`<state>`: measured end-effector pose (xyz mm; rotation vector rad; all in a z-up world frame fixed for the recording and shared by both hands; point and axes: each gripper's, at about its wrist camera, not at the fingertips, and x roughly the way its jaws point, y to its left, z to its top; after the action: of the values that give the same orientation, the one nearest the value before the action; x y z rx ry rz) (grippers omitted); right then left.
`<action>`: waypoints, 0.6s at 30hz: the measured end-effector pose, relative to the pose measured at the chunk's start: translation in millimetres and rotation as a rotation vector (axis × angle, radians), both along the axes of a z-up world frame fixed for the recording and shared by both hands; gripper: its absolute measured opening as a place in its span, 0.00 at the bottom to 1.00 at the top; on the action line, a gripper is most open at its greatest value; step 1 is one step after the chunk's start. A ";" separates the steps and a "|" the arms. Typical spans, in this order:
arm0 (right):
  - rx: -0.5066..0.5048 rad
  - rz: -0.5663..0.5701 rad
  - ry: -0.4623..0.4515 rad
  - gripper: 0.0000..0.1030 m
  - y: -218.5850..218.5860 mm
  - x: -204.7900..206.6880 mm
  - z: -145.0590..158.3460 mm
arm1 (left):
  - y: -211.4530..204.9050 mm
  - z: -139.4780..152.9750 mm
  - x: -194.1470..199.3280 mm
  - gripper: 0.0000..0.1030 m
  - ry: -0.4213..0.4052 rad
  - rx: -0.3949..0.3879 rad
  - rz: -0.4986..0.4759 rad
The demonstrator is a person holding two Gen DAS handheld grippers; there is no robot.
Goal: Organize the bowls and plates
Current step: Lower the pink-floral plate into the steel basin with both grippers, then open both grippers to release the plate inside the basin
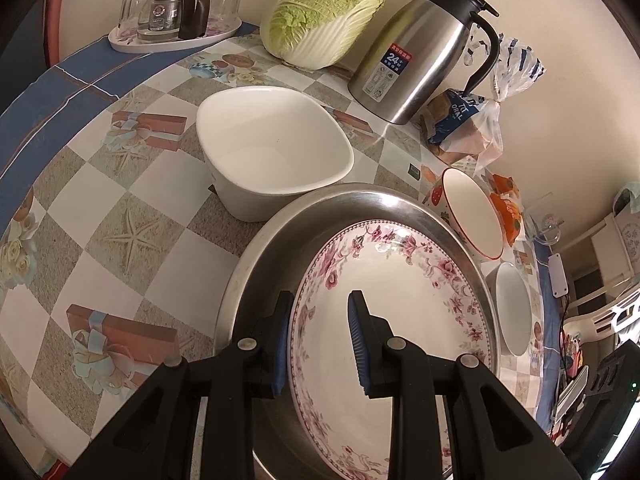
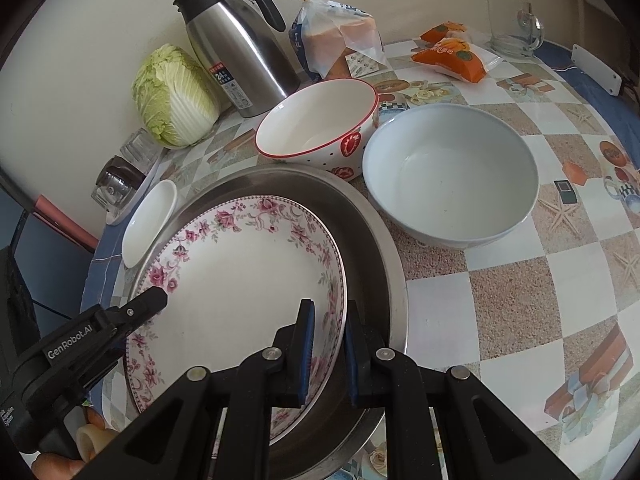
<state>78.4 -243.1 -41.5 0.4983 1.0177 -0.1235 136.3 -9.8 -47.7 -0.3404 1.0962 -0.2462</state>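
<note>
A floral plate (image 1: 400,300) (image 2: 240,272) sits tilted inside a round steel pan (image 1: 340,200) (image 2: 360,208); whether it rests on the bottom I cannot tell. My left gripper (image 1: 320,296) (image 2: 154,300) is shut on the plate's left rim, one pad outside and one inside. On the opposite rim my right gripper (image 2: 330,305) is shut on the plate. Around the pan stand a white squarish bowl (image 1: 276,148) (image 2: 148,224), a red-rimmed strawberry bowl (image 1: 472,216) (image 2: 316,124) and a wide pale bowl (image 2: 452,172) (image 1: 514,308).
Against the wall stand a steel thermos jug (image 1: 424,52) (image 2: 240,48), a cabbage (image 1: 328,12) (image 2: 172,96) and a bread bag (image 1: 464,128) (image 2: 340,40). A tray with a glass pot (image 1: 176,20) sits far left. Orange packets (image 2: 448,56) and a glass mug (image 2: 516,28) lie far right.
</note>
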 end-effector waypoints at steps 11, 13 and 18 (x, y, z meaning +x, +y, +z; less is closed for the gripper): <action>-0.084 0.039 0.010 0.15 8.5 1.7 1.0 | -0.1 -0.5 -0.7 0.27 -0.006 0.011 0.008; -0.098 0.047 0.012 0.15 9.2 2.5 0.9 | -0.4 -0.3 -0.7 0.27 -0.008 0.016 0.008; -0.130 0.057 0.019 0.14 12.3 3.0 1.3 | -3.7 -0.1 -0.4 0.29 -0.003 0.036 0.006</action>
<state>81.4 -230.7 -40.2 0.3503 1.0340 -0.1426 135.9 -13.5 -47.8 -0.3105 1.0951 -0.2212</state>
